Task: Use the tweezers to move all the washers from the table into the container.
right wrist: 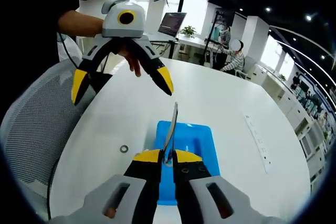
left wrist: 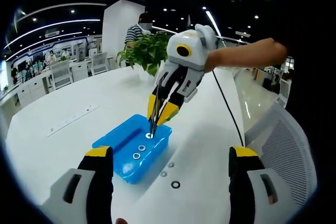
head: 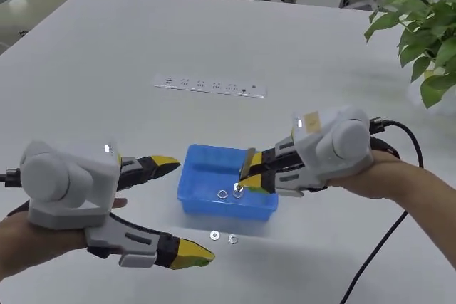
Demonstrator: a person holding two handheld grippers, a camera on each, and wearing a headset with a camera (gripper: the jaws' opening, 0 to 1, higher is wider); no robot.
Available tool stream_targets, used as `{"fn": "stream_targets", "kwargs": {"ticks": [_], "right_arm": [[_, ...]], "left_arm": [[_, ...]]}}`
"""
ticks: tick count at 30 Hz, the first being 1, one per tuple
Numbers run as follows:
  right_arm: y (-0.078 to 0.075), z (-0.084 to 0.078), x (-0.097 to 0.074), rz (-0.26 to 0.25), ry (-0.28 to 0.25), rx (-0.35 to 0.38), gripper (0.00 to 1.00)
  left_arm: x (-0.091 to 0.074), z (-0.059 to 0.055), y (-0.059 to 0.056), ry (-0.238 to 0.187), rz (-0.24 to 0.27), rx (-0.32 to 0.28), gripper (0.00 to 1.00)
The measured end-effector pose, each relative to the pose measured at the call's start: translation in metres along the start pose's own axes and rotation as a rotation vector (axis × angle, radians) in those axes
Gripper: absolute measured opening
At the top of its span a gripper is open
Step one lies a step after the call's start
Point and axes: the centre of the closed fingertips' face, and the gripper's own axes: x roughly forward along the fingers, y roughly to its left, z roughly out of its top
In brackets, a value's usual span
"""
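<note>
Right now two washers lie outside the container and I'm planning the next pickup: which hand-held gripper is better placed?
Right. The right hand-held gripper is shut on the tweezers, tips over the blue container, close to the washers on the table. The left hand-held gripper is open and holds no tool.

Left tool (head: 195, 209) and right tool (head: 255, 181): each has a pale grey moulded housing with a rounded, knob-like cap, from which two black jaws with yellow tips project. A small yellowish label (head: 311, 122) sits on top of the right tool's housing. A black cable (head: 395, 211) trails from its rear across the desk (head: 214, 40).
</note>
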Motion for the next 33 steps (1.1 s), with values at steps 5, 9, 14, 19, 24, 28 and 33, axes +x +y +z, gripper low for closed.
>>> {"fn": "stream_targets", "kwargs": {"ticks": [5, 9, 14, 19, 24, 28, 33], "right_arm": [[-0.004, -0.005, 0.004, -0.001, 0.007, -0.004, 0.09], [-0.005, -0.008, 0.009, 0.011, 0.010, -0.004, 0.09], [-0.007, -0.012, 0.015, 0.018, 0.015, -0.004, 0.09], [-0.010, -0.018, 0.020, 0.028, 0.019, -0.004, 0.09], [-0.010, -0.022, 0.025, 0.036, 0.020, -0.007, 0.09], [-0.010, -0.026, 0.028, 0.046, 0.024, -0.009, 0.09], [-0.009, -0.029, 0.033, 0.063, 0.027, -0.006, 0.09]], "left_arm": [[-0.001, 0.001, 0.003, -0.008, 0.010, -0.005, 0.99], [-0.001, 0.001, 0.004, -0.009, 0.014, -0.006, 0.99], [-0.002, 0.000, 0.007, -0.007, 0.022, -0.004, 0.99], [-0.001, 0.003, 0.008, -0.014, 0.026, -0.006, 0.99], [0.001, 0.005, 0.012, -0.020, 0.032, -0.011, 0.99], [0.003, 0.008, 0.016, -0.026, 0.031, -0.011, 0.97], [0.007, 0.010, 0.021, -0.027, 0.030, 0.000, 0.94]]}}
